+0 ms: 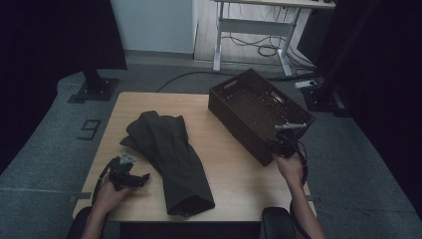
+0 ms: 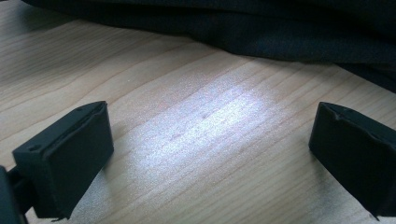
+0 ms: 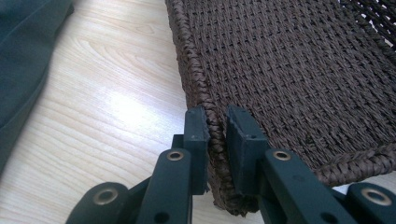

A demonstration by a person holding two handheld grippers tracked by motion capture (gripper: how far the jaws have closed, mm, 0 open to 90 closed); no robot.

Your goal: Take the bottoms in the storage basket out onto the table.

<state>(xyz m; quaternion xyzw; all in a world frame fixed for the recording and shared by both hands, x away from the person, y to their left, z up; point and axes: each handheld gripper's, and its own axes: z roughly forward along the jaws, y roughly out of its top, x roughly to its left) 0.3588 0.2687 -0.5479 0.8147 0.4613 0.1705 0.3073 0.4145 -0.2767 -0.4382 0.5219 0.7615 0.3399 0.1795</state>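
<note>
- Your right gripper [image 3: 215, 140] has its jaws clamped on the braided rim at the near corner of the dark brown woven rectangular basket [image 3: 299, 70]; the rim sits pinched between the two pads, one outside the wall and one inside.
- From the high view, that right gripper [image 1: 288, 142] meets the basket [image 1: 259, 112] at its corner nearest you, on the right side of the light wooden bench [image 1: 234, 174]. The basket sits at an angle, its near end just at the bench's right edge.
- The inside of the basket looks empty, so nothing has been put away yet.
- Your left gripper [image 2: 210, 154] has its jaws wide apart with only bare bench between them; nothing is held. In the high view it [image 1: 130, 175] rests low near the front left of the bench.
- The dark green folded cloth garment [image 1: 169, 159] lies flat in the middle of the bench, just beside your left gripper and well apart from the basket. Its edge [image 2: 261, 37] is close ahead of the open jaws but not touched.
- My reading: you have a hold on the basket, likely to place it better; picking up the garment and putting it in are both left to do.
</note>
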